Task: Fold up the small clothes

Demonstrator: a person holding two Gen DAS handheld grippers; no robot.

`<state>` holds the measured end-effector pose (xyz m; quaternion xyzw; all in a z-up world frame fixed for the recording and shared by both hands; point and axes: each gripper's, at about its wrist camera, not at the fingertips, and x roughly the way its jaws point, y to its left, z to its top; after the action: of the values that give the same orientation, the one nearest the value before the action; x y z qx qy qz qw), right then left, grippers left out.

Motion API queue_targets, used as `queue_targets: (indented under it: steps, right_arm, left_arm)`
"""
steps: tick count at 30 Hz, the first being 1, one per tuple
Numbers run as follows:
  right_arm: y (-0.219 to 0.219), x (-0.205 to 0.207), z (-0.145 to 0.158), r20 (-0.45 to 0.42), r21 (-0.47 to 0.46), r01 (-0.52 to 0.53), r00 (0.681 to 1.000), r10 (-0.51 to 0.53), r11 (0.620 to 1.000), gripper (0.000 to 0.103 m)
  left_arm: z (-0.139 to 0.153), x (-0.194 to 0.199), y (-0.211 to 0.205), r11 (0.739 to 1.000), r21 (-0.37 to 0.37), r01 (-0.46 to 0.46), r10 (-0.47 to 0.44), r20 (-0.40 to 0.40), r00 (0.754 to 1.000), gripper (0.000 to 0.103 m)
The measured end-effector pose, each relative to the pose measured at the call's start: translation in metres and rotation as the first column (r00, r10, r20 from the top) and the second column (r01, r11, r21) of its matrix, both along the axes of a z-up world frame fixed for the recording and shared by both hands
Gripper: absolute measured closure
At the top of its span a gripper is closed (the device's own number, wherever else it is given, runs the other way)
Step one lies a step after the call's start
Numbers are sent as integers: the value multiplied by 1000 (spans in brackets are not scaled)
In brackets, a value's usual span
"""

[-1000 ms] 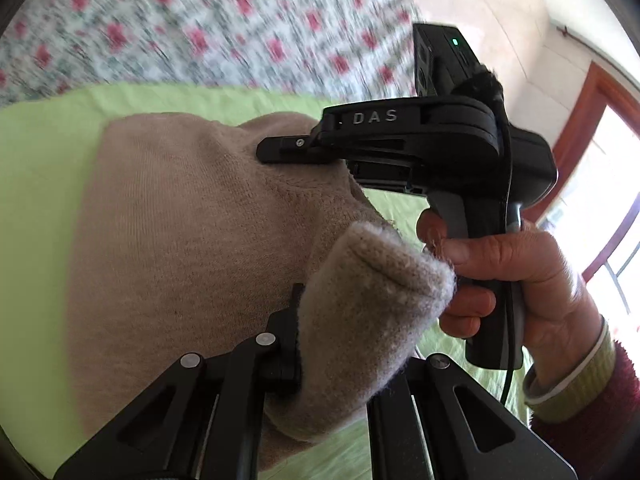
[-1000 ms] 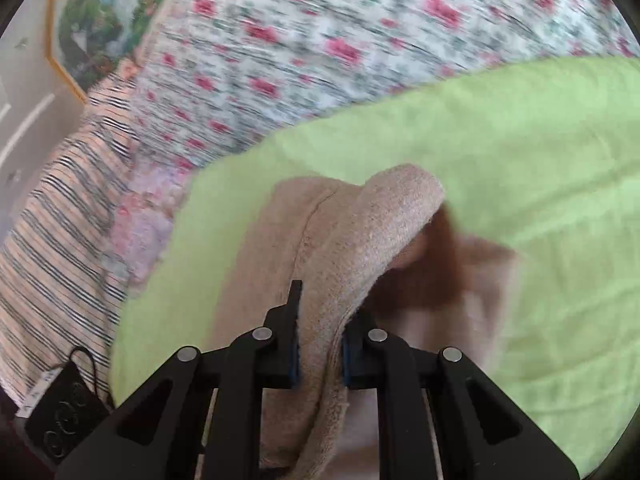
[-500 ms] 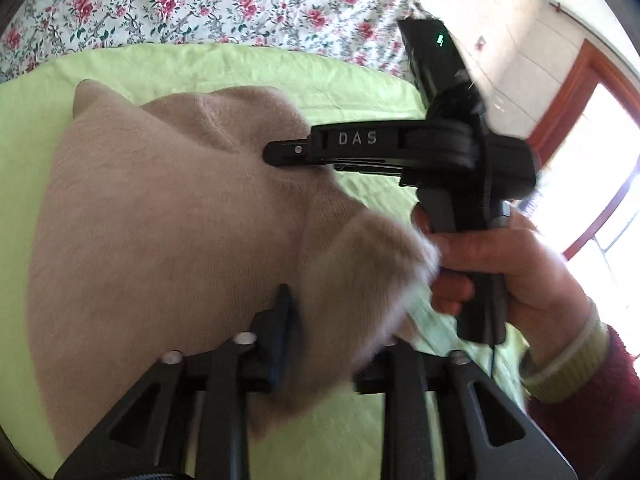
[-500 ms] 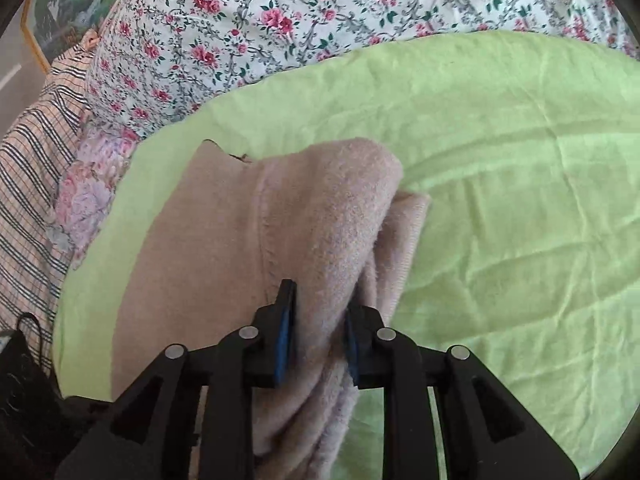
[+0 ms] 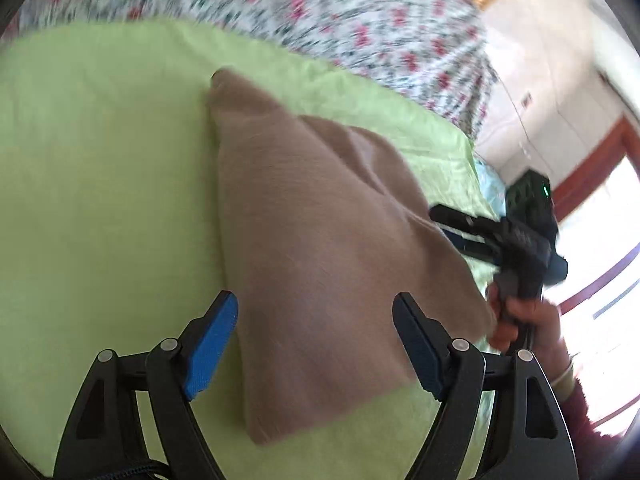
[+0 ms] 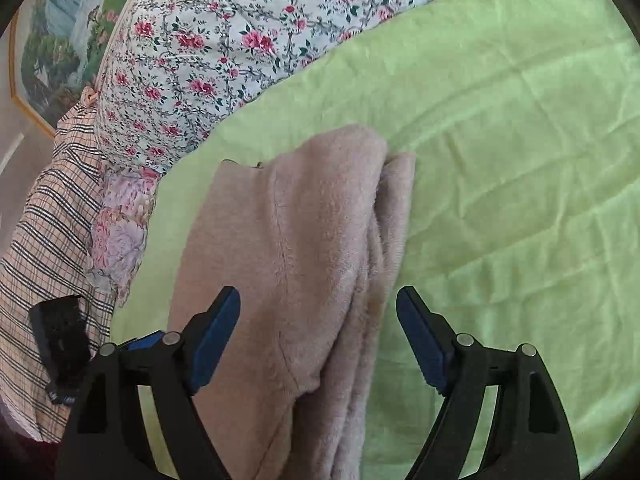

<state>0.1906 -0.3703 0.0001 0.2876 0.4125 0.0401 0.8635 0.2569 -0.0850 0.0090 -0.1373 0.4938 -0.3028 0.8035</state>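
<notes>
A beige knit garment (image 5: 316, 248) lies folded on the light green sheet (image 5: 100, 184). It also shows in the right wrist view (image 6: 288, 264), with a folded layer on top and edges stacked on its right side. My left gripper (image 5: 316, 332) is open and empty, its blue-padded fingers spread just above the garment's near end. My right gripper (image 6: 318, 328) is open and empty over the garment's near end. It also shows in the left wrist view (image 5: 456, 228) at the garment's right edge, held by a hand.
A floral quilt (image 6: 224, 40) lies behind the green sheet (image 6: 500, 160). A checked cloth (image 6: 44, 240) and a black device (image 6: 60, 336) lie at the left. A window with a red-brown frame (image 5: 592, 176) is at the right. A framed picture (image 6: 60, 28) hangs at the far left.
Both grippers have opened and let go of the garment. It now lies flat and folded on the sheet. Both grippers have drawn back from it.
</notes>
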Motion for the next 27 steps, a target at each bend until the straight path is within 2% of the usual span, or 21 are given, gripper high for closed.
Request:
queue_targets:
  steps: [6,7,8,10,11,13,19,22,27]
  right_arm:
    - [-1,15,-23,-41,36,-7,999,9,999,24]
    - [0,16,-24,-38,32,-14,999,15,999,30]
    - [0,18,-26,-41,45,-22,999,23,999,50]
    - [1,19,-31,-39,108,-20,999,24,994,66]
    - [4,18,-27,-28,96,-20,999,23,995,70]
    - [14,15,-17,-8,76,-25,1000,26,997,72]
    - [72,17,4,68,97,-140,989,134,985,74]
    - [111,25,0,95,148,-214,975,201,966,74]
    - [173,43,-22,92,186,-302,953,289,935,74]
  left_arm:
    - [-46,60,-8,996,-85,2,-16,-159,987,20]
    - [-54,66,-10,994,-108,10,-29,-180,983,20]
    - [-60,73,-13,990,-138,17,-43,-191,981,21]
    - [-62,75,-15,990,-138,22,-46,-168,985,40]
    - [-59,74,-17,992,-123,33,-50,-144,988,44]
    - [-51,66,-14,991,-125,39,-51,-99,994,53]
    - [-8,22,35,995,-99,21,-22,-9,1000,55]
    - [9,-3,84,997,-71,-21,22,0,1000,55]
    - [14,-29,140,996,-16,-84,84,0,996,55]
